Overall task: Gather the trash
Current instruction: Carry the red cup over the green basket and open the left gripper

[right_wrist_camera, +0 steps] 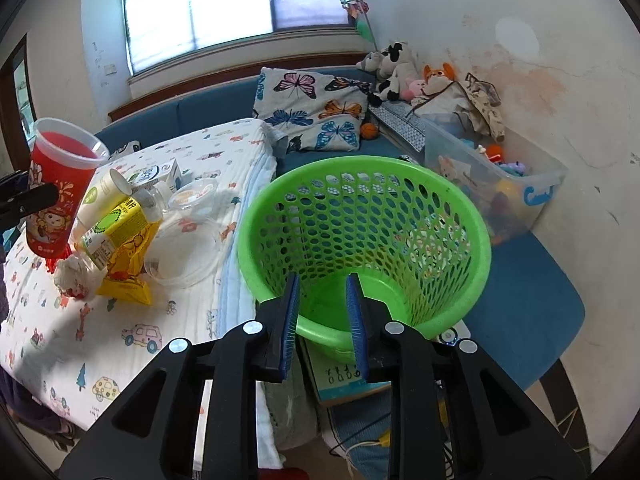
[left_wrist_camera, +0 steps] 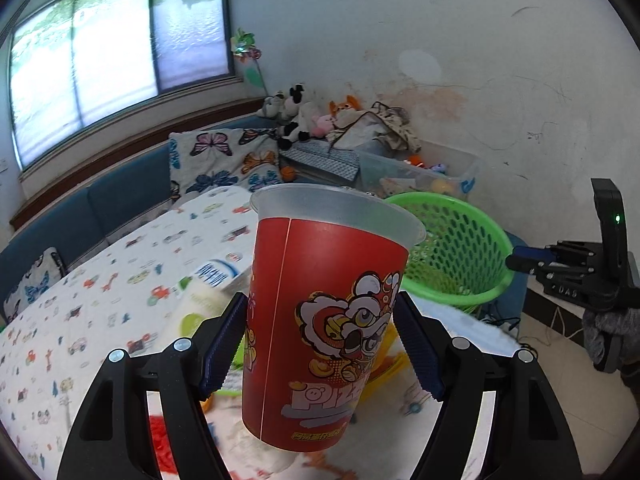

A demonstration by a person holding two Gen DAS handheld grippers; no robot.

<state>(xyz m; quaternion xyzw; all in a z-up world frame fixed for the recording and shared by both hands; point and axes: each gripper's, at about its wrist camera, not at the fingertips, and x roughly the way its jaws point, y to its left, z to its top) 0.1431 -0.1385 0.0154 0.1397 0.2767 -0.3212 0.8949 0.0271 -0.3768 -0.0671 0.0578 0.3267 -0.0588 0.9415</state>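
Observation:
My left gripper [left_wrist_camera: 320, 336] is shut on a red plastic cup [left_wrist_camera: 320, 316] with a cartoon lion print, holding it upright above the table. The cup also shows at the far left of the right wrist view [right_wrist_camera: 60, 188]. A green perforated basket [right_wrist_camera: 364, 240] stands right of the table; it also shows behind the cup [left_wrist_camera: 456, 256]. My right gripper [right_wrist_camera: 322, 320] is open and empty, its fingers held over the basket's near rim. A trash pile lies on the table: a yellow carton [right_wrist_camera: 120, 228], a white tube [right_wrist_camera: 102, 196], clear plastic lids [right_wrist_camera: 192, 196] and crumpled paper [right_wrist_camera: 72, 276].
The table has a white cloth with printed cars [right_wrist_camera: 132, 336]. A blue sofa with a butterfly cushion [right_wrist_camera: 312, 116] runs behind it. A clear bin of toys [right_wrist_camera: 500, 188] and plush toys [right_wrist_camera: 396, 68] stand at the wall. A cardboard box [right_wrist_camera: 340, 376] lies under the basket.

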